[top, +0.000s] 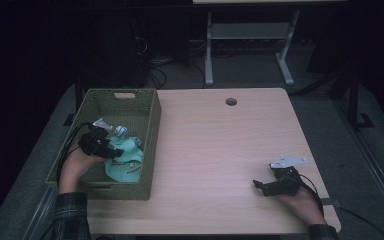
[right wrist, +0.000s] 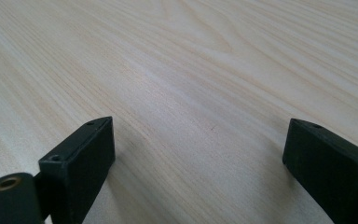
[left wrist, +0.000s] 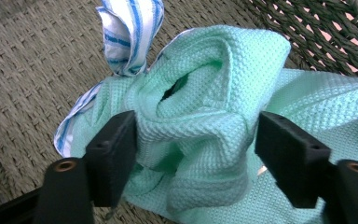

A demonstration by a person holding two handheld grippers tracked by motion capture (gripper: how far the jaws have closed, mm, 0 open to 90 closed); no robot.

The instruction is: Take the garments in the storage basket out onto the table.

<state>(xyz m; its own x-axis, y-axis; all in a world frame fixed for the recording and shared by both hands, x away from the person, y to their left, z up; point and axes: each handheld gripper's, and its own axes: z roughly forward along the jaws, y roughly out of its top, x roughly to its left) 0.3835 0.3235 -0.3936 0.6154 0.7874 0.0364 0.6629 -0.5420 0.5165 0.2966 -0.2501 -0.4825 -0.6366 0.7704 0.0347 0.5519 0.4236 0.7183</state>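
So left gripper (left wrist: 193,144) is down in the woven basket (top: 150,125), jaws wide w/ a bunched fold of the mint cloth (left wrist: 205,116) between them, left pad touching it, right pad just off. Striped cloth (left wrist: 128,35) sits behind. Right gripper (right wrist: 198,154) rests wide apart on the table (right wrist: 191,70), nothing in it.

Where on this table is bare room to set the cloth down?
Bare wood runs from the basket across to the right gripper, back to the cable hole. The basket is crowded: mint cloth, striped cloth, left gripper.
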